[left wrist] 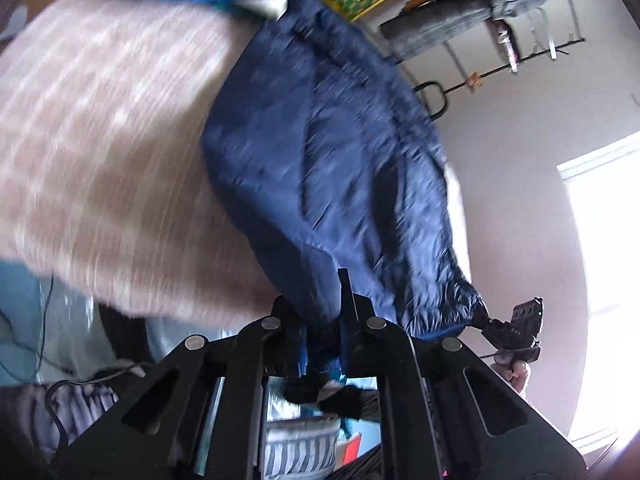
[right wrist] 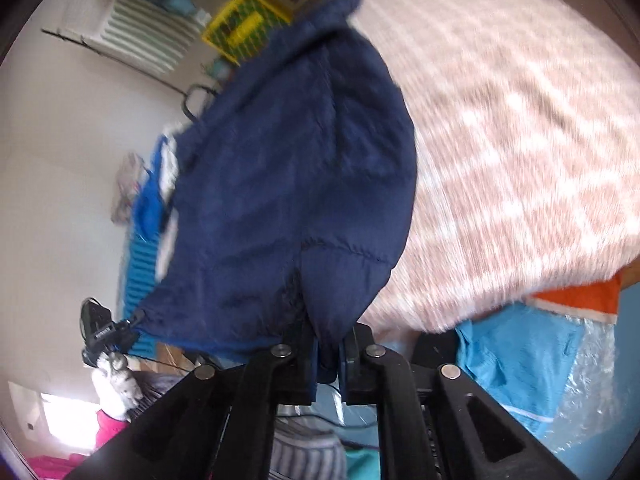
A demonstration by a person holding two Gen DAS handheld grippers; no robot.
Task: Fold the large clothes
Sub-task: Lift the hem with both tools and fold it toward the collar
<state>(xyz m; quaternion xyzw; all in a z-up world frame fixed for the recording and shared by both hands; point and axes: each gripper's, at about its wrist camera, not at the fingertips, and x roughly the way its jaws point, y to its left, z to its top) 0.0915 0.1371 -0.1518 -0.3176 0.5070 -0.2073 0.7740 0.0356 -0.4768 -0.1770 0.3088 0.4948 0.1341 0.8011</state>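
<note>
In the left wrist view, the hem of a navy puffer jacket [left wrist: 320, 152] is pinched between the closed jaws of the left gripper [left wrist: 320, 344]; the garment is stretched over a blurred pink checked bedcover [left wrist: 108, 152]. In the right wrist view, another part of the jacket's edge is clamped in the right gripper [right wrist: 328, 356], jaws closed on fabric, beside a yellow crate [right wrist: 244, 24].

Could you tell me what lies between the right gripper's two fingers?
A fold of the navy jacket, pinched in the right gripper, as the right wrist view shows.
</note>
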